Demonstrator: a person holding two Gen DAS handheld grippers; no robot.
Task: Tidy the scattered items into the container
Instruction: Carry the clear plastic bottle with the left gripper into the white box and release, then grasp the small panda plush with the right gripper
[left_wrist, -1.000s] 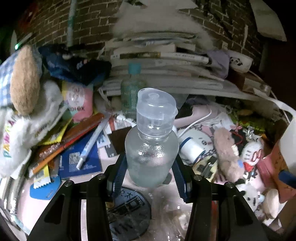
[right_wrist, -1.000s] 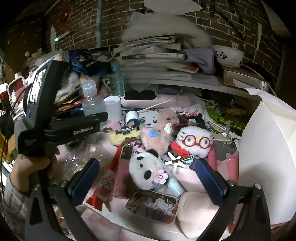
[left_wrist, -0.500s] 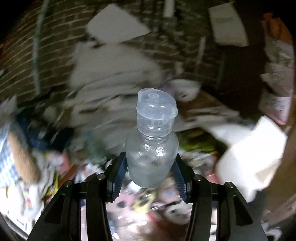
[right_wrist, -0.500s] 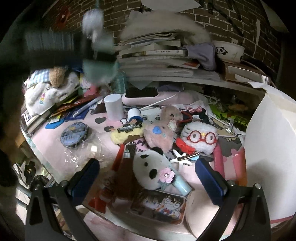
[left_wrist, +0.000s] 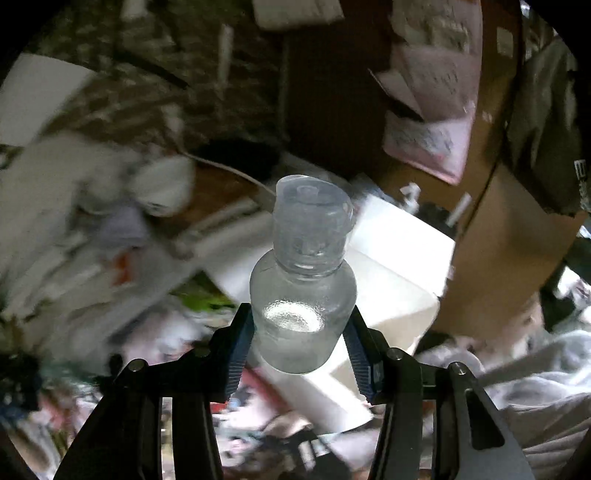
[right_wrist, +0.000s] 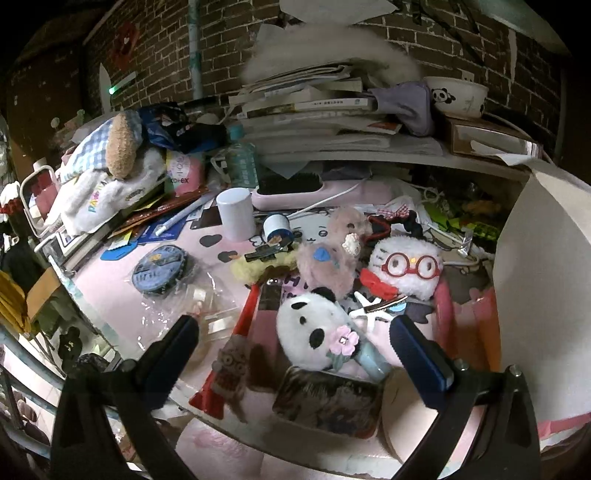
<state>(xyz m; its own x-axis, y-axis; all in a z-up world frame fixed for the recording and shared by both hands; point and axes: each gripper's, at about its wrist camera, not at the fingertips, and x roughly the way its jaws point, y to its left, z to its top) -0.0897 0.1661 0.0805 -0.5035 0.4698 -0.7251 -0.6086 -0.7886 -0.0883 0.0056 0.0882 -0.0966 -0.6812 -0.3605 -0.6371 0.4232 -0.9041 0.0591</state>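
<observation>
My left gripper (left_wrist: 301, 350) is shut on a small clear plastic bottle (left_wrist: 304, 291) with a flip cap and holds it upright in the air, in front of the white box (left_wrist: 391, 273), the container. The background there is blurred. My right gripper (right_wrist: 295, 354) is open and empty, hovering over a panda plush (right_wrist: 314, 328) on the pink table. The white box's wall (right_wrist: 543, 295) stands at the right of the right wrist view. Scattered near the panda are a white plush with red glasses (right_wrist: 406, 266), a pink plush (right_wrist: 325, 262) and a star clip (right_wrist: 373, 306).
A white cup (right_wrist: 236, 212), a round blue tin (right_wrist: 160, 269), a crumpled clear wrapper (right_wrist: 184, 314), a picture card (right_wrist: 328, 398) and a red packet (right_wrist: 229, 354) lie on the table. Stacked books (right_wrist: 314, 107) and a panda bowl (right_wrist: 456, 96) sit on the back shelf. A brown cardboard box (left_wrist: 498, 258) stands beyond the white box.
My left gripper has lifted the bottle off the table and swung it right toward the white box. It has left the right wrist view. My right gripper has stayed open over the panda.
</observation>
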